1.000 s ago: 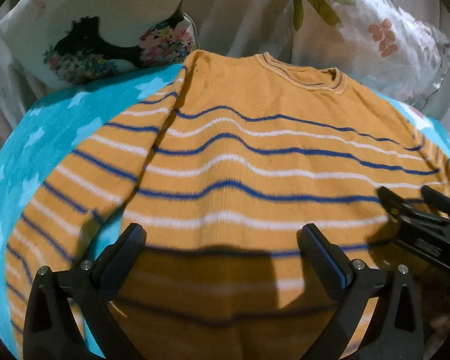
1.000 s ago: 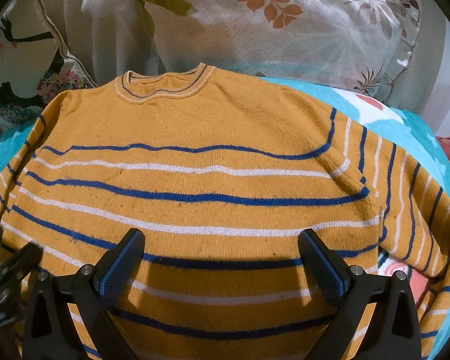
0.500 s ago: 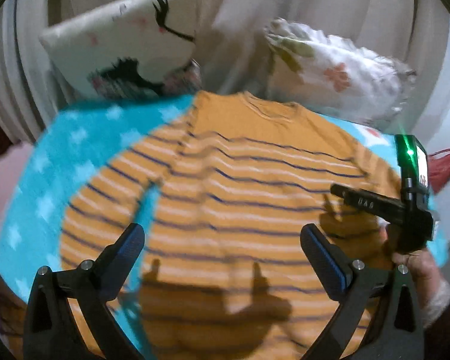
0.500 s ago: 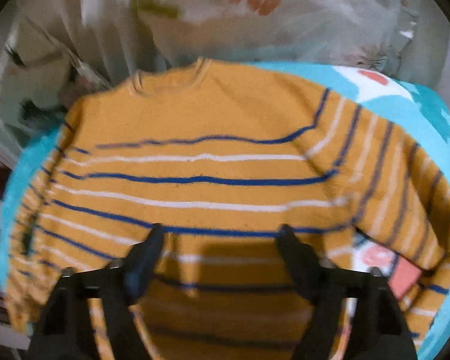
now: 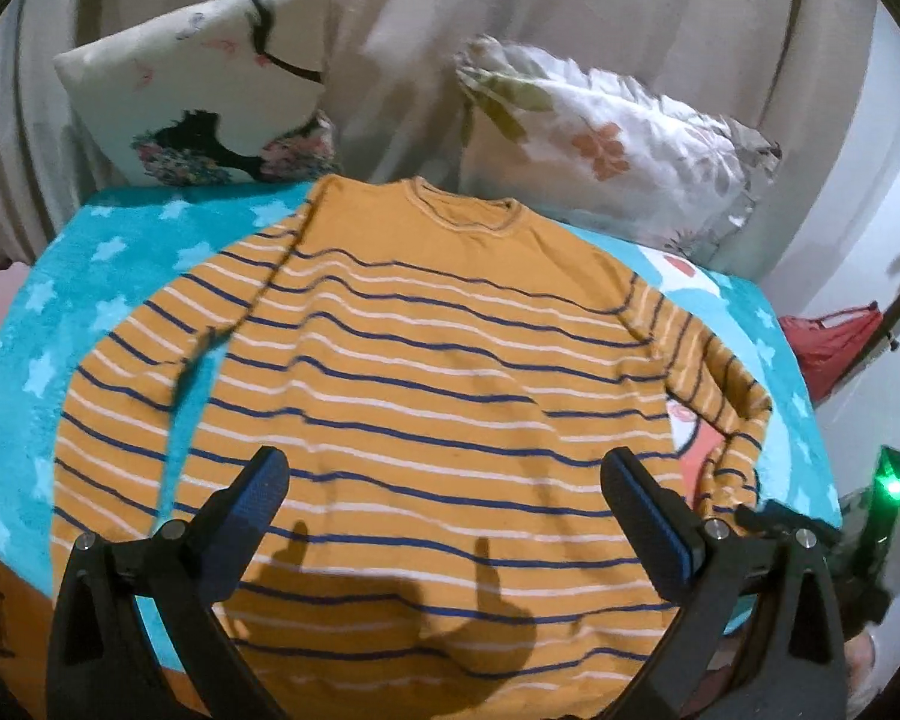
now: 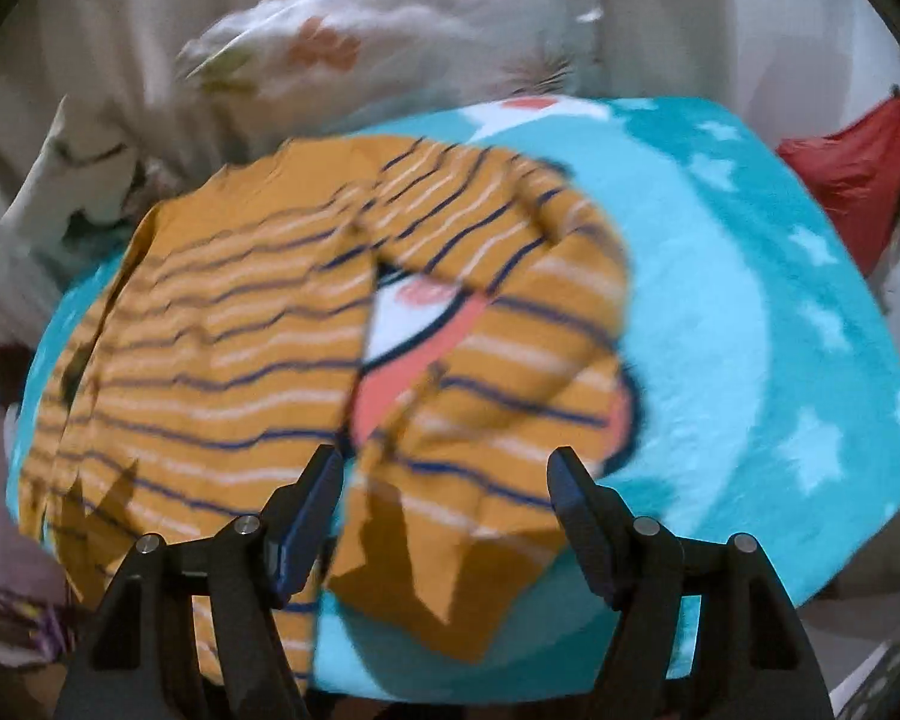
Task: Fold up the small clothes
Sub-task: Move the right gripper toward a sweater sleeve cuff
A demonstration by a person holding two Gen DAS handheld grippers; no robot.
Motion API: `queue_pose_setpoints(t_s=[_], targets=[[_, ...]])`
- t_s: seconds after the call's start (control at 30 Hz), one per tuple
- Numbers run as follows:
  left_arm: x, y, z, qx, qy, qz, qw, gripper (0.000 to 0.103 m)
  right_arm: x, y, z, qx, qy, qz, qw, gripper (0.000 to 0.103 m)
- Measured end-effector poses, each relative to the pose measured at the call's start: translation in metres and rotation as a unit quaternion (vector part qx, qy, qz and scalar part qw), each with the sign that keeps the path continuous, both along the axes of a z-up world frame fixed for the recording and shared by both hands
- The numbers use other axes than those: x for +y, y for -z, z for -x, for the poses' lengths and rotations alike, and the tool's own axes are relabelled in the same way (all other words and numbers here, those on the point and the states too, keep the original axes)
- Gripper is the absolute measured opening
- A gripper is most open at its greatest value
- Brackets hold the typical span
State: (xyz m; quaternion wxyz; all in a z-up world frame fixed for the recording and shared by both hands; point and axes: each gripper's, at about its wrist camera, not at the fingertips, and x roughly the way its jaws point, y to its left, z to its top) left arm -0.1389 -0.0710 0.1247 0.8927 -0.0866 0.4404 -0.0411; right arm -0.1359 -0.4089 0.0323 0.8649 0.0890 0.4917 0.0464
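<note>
A: Left wrist view gives the whole sweater (image 5: 426,396) — mustard w/ navy and white stripes, flat on the teal star blanket (image 5: 108,252), neckline toward the blanket's far edge, by two pillows: eyelash pillow (image 5: 210,90) at the far left corner, floral pillow (image 5: 606,144) at the far right. Both sleeves lie angled down the sides.

B: Right wrist view doesn't show that. It's blurred, sits over the blanket's right side, and shows the sleeve (image 6: 510,312) bent back on itself w/ its cuff end near the front edge, plus lots of bare blanket to the right and a red bag (image 6: 858,174) beyond the edge.

A: Jaws?

B: Left gripper (image 5: 450,510) — spread wide above the lower body of the sweater, nothing between the pads, not touching cloth. Right gripper (image 6: 444,516) — jaws apart but narrower, having just been closing; the cuff end shows between the fingers, but can't tell if the pads touch it.

A: Right gripper also peeks in at the left view's lower right, green light on.
</note>
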Motion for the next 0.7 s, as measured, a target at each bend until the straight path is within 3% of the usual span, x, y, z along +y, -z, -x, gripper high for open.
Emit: queue_pose_setpoints(t_s=[0.13,0.17,0.2,0.23,0.27,0.33,0.5,0.6,0.7], targets=[[-0.014,-0.006,0.005,-0.011,0.020,-0.018,0.9996,0.103,0.033,0.030,-0.005,0.022,-0.034,0.043,0.998,0.072],[-0.015,-0.008,0.007,-0.014,0.022,-0.025,0.9994,0.103,0.036,0.035,-0.005,0.021,-0.039,0.068,0.997,0.060],[-0.015,-0.011,0.008,-0.018,0.020,-0.030,0.9992,0.103,0.041,0.036,-0.004,0.010,-0.041,0.098,0.994,0.034],[-0.012,-0.014,0.010,-0.023,0.016,-0.036,0.9990,0.103,0.040,0.034,-0.004,0.012,-0.040,0.111,0.993,0.022],[-0.010,-0.017,0.011,-0.026,0.012,-0.038,0.9989,0.103,0.029,0.027,-0.006,0.016,-0.033,0.086,0.996,0.013],[-0.002,-0.022,0.012,-0.032,-0.003,-0.042,0.9986,0.103,-0.003,0.010,-0.005,0.004,-0.008,0.033,0.999,0.011],[0.011,-0.027,0.011,-0.034,-0.025,-0.039,0.9983,0.103,-0.089,-0.039,-0.003,-0.042,0.105,0.089,0.990,0.010],[0.010,-0.026,0.008,-0.031,-0.026,-0.035,0.9986,0.103,-0.160,-0.058,0.001,-0.053,0.223,0.150,0.962,0.010],[0.004,-0.023,0.004,-0.025,-0.017,-0.035,0.9989,0.103,-0.205,-0.068,0.014,-0.059,0.313,0.148,0.936,0.017]])
